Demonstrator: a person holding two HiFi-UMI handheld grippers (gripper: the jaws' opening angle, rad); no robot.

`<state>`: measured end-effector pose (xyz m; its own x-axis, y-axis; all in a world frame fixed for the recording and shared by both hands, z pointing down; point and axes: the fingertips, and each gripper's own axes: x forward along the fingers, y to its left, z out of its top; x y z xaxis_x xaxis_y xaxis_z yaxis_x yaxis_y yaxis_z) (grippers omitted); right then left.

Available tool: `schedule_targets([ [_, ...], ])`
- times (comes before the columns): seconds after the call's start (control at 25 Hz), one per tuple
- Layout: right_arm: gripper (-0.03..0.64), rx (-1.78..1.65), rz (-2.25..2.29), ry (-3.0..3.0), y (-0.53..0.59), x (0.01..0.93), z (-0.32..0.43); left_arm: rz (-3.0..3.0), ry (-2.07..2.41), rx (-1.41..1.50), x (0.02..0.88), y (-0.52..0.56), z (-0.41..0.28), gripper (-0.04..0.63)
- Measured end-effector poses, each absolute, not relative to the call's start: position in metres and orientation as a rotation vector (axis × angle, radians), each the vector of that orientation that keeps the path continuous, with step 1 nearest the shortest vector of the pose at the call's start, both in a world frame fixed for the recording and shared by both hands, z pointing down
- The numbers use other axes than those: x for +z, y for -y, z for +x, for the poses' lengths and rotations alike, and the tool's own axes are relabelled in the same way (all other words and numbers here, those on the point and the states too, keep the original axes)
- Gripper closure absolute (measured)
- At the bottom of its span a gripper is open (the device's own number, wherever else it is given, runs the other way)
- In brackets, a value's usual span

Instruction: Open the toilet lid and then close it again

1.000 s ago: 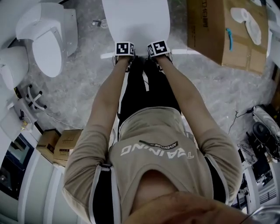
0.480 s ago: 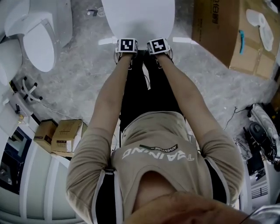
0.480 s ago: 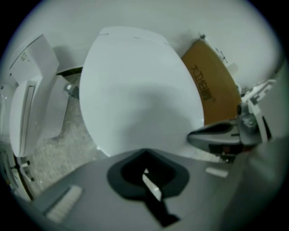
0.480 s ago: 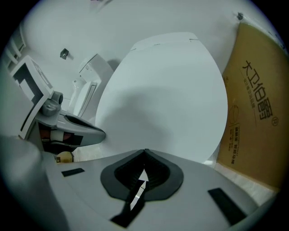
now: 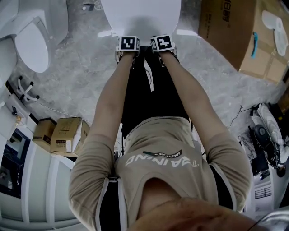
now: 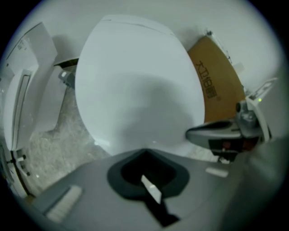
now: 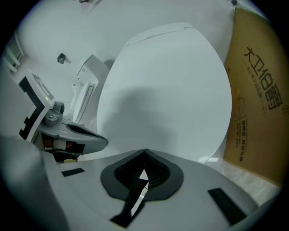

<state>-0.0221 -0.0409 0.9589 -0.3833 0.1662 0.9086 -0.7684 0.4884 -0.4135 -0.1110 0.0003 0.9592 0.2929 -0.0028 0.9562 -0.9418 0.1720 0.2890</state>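
The white toilet lid [image 5: 140, 13] lies down and shut at the top of the head view. It fills the left gripper view [image 6: 135, 90] and the right gripper view [image 7: 167, 90]. Both grippers sit side by side at its front edge, held out on straight arms. My left gripper [image 5: 128, 45] has its jaws shut, and their tips [image 6: 144, 151] meet just short of the lid's rim. My right gripper [image 5: 162, 43] is shut too, its tips [image 7: 144, 151] against the front rim. Neither holds anything that I can see. Each gripper shows in the other's view, the right one [image 6: 230, 131] and the left one [image 7: 58, 131].
A second white toilet [image 5: 31, 40] stands on the grey floor at the left. A large cardboard box [image 5: 235, 31] stands right of the lid. Two small boxes [image 5: 58, 135] lie at the lower left. Cables and gear [image 5: 266, 135] crowd the right edge.
Both grippers stay side by side at the lid's front edge. The head view has drifted, so the toilet and the grippers sit slightly higher in the frame.
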Motion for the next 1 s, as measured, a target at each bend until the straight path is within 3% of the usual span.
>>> schedule_targets([
  [0.56,0.606,1.076,0.439,1.649,0.035,0.961,-0.020,1.171,1.015,0.885,0.957,-0.002,-0.110,0.592],
  [1.0,0.606,1.057,0.470,1.693,0.048,0.898,-0.012,1.276,1.055,0.872,0.885,0.045,-0.126,0.592],
])
